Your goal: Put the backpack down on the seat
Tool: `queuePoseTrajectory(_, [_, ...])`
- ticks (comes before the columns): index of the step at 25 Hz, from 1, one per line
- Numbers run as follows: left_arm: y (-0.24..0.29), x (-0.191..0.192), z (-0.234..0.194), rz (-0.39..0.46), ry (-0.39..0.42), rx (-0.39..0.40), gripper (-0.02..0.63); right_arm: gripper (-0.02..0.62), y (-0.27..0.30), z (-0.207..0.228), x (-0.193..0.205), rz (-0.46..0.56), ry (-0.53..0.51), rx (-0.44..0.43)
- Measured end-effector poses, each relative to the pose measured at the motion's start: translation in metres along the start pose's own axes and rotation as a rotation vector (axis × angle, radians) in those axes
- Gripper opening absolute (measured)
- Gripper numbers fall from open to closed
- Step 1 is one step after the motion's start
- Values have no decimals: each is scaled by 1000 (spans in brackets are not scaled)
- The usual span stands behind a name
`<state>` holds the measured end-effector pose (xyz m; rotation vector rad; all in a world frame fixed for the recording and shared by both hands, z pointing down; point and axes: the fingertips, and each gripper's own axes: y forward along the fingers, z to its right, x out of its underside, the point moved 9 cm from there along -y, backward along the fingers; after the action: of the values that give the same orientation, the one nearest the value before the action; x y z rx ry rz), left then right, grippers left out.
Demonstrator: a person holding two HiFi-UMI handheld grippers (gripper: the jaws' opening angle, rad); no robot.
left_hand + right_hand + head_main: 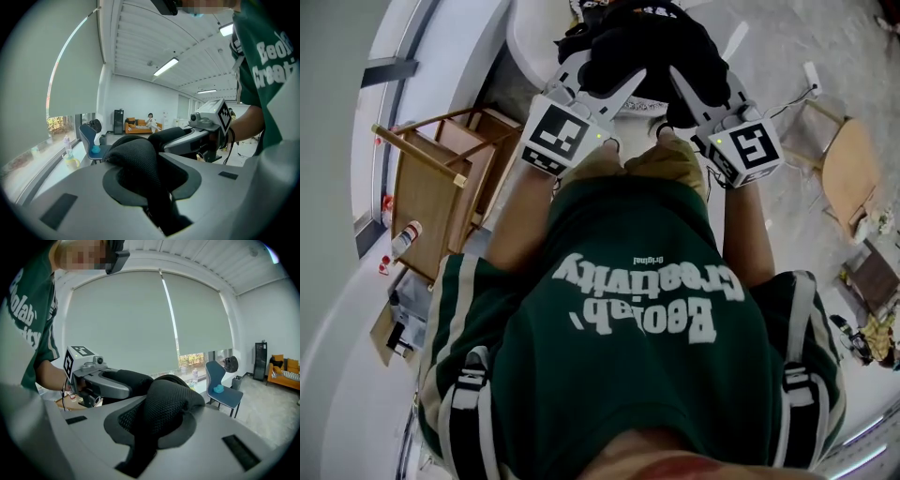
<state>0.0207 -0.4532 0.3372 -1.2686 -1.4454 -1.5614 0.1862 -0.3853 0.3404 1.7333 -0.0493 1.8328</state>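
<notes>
The person stood with both bare forearms pushed out ahead of the body, elbows bent and tucked near the green shirt, one tool in each fist. Seen from above, the two arms ran toward twelve o'clock and closed into a narrow V. The left gripper (623, 84) pointed toward one o'clock and the right gripper (680, 84) toward eleven, and their tips met in the black backpack (642, 42).

The backpack hung at twelve o'clock, straight ahead of the person, carried between the two tools with pale floor showing beyond it.

In its own view, the left gripper (150, 187) had its jaws drawn in close, with only a narrow gap between them. That gap was filled by a fold of the bag's black mesh strap (136, 157), pinched fast. The right gripper (152, 427) was narrower yet, biting the same way on another padded loop of mesh (171, 404). Each camera caught the other tool across the bag, with a wrist bent behind its marker cube.

A wooden chair (441, 178) lay at nine o'clock. A blue chair (224, 380) stood well apart by the window.
</notes>
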Motion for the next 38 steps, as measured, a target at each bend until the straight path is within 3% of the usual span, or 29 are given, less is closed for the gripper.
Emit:
queuePoseTrajectory(7, [70, 7, -37, -39, -49, -45, 103, 67, 33, 80, 14, -46, 26, -60])
queuePoseTrajectory(21, [234, 74, -111, -176, -303, -207, 106, 67, 129, 260, 85, -178, 133, -252])
queuePoseTrajectory(27, [302, 117, -148, -226, -289, -214, 109, 67, 181, 328, 135, -202, 155, -204])
queuePoseTrajectory(33, [348, 154, -177, -238, -355, -330, 124, 98, 227, 361, 167, -226, 90, -175])
queuePoseTrajectory(38, [375, 196, -203, -327, -354, -420, 141, 166, 256, 377, 205, -281, 54, -79])
